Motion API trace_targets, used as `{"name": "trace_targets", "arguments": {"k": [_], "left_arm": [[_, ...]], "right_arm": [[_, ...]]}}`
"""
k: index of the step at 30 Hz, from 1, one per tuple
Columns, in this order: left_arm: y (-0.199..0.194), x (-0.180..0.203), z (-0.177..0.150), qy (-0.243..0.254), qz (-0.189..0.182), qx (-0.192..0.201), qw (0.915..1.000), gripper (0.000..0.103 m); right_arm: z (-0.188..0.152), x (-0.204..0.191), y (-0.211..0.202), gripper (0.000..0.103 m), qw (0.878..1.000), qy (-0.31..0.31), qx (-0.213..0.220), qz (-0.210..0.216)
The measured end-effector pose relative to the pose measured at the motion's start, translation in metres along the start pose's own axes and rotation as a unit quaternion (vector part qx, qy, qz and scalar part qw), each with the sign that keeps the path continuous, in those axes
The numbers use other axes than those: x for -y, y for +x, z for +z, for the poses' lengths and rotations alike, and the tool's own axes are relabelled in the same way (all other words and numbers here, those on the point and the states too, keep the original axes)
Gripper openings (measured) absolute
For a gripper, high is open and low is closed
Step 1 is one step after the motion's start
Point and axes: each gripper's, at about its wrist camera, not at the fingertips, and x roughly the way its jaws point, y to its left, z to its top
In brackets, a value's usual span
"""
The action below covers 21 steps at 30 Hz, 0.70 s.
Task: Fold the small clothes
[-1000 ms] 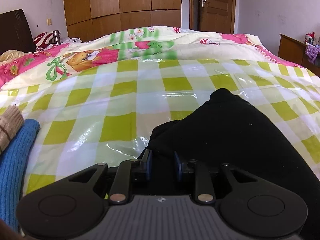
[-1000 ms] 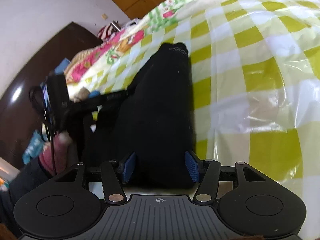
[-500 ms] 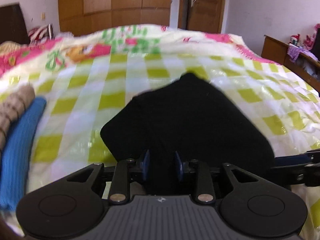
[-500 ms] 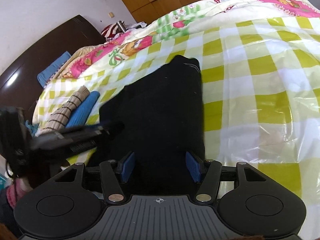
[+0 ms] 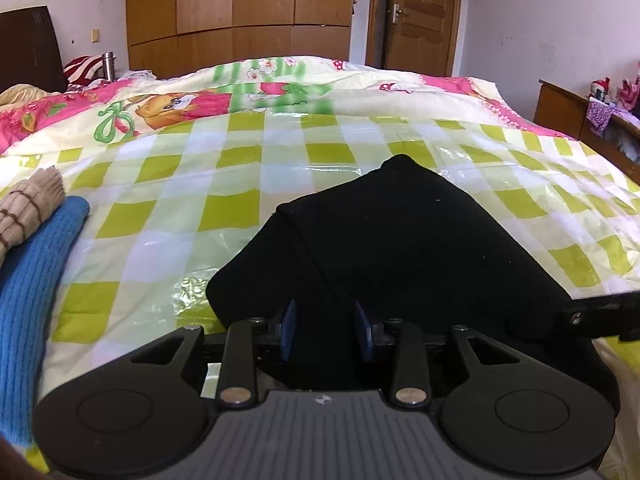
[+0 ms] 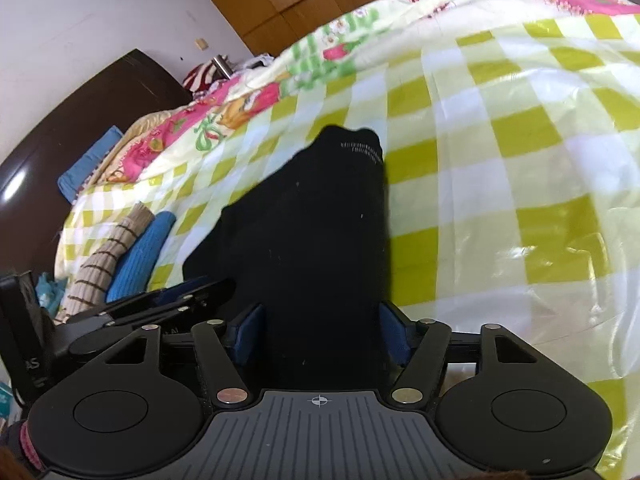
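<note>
A black garment (image 5: 400, 248) lies stretched on the green and white checked plastic sheet (image 5: 160, 216) on the bed. It also shows in the right wrist view (image 6: 312, 232), long and narrow, with its far end near the sheet's middle. My left gripper (image 5: 325, 330) is shut on its near edge; the blue pads press the cloth. My right gripper (image 6: 320, 336) holds the garment's near end between its blue pads, which stand wider apart. The right gripper's arm shows in the left wrist view (image 5: 592, 314); the left gripper shows in the right wrist view (image 6: 160, 300).
A folded blue knit (image 5: 36, 280) and a beige striped knit (image 5: 28, 208) lie at the left on the sheet. A pink and yellow floral quilt (image 5: 280, 92) lies behind. A dark headboard (image 6: 60, 148) stands at the left, a wooden dresser (image 5: 580, 116) at the right.
Both grippers have drawn the black garment towards me and flatter on the sheet. The left view has swung from a tilted, blurred look back to level. The grippers stand closer together.
</note>
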Motion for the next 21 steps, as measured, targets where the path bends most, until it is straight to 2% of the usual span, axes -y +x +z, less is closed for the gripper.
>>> {"name": "trace_targets", "arguments": {"k": [4,8,14,17,21], "left_arm": [[0.006,-0.008,-0.001,-0.014,-0.026,0.003,0.9996,0.048],[0.016,-0.002,0.002,-0.014,-0.038,0.016,0.9991,0.048],[0.048,0.011,0.028,-0.012,-0.056,0.021,0.9981,0.047],[0.032,0.007,0.029,-0.018,-0.064,0.017,0.9976,0.047],[-0.010,-0.002,0.011,-0.030,-0.075,0.008,0.9967,0.047]], "right_arm": [[-0.002,0.000,0.000,0.060,1.000,0.014,-0.003,-0.002],[-0.004,-0.006,0.002,0.057,1.000,0.018,-0.002,-0.022],[0.018,-0.003,0.010,0.057,0.998,-0.008,0.010,-0.068],[0.025,-0.005,0.010,0.058,0.997,-0.020,0.002,-0.077],[0.013,-0.020,-0.024,0.059,0.992,-0.069,0.033,-0.102]]}}
